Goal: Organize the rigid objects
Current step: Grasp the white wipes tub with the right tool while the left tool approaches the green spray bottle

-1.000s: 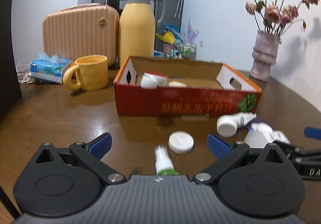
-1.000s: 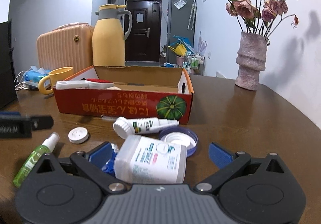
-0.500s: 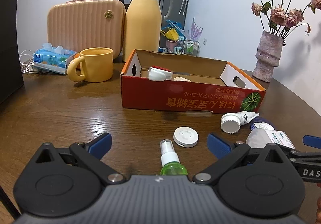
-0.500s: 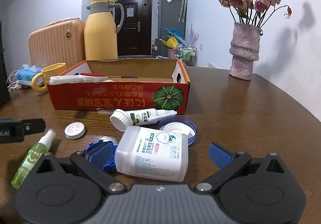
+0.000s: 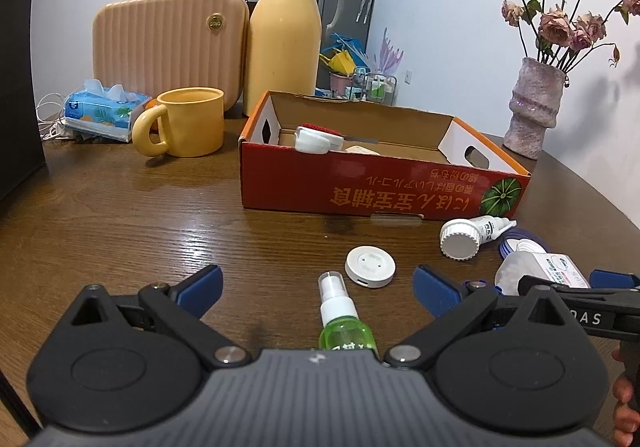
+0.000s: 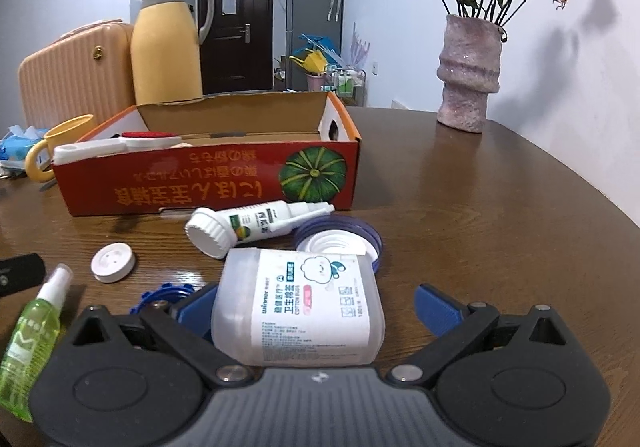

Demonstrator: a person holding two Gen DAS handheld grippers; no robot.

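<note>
Partly filling the red box (image 5: 360,191).
Straddling spray bottle (image 5: 344,321) and cotton-swab tub (image 6: 298,305) before it, both tongs gaping, gripping nothing.

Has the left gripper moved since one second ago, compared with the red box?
Yes. The left gripper backed away and rose: the red box sits farther off, and more of the spray bottle shows.

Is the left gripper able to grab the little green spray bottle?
Probably yes. The left gripper is open, and the green spray bottle lies between its blue fingers on the wooden table, nothing blocking.
</note>
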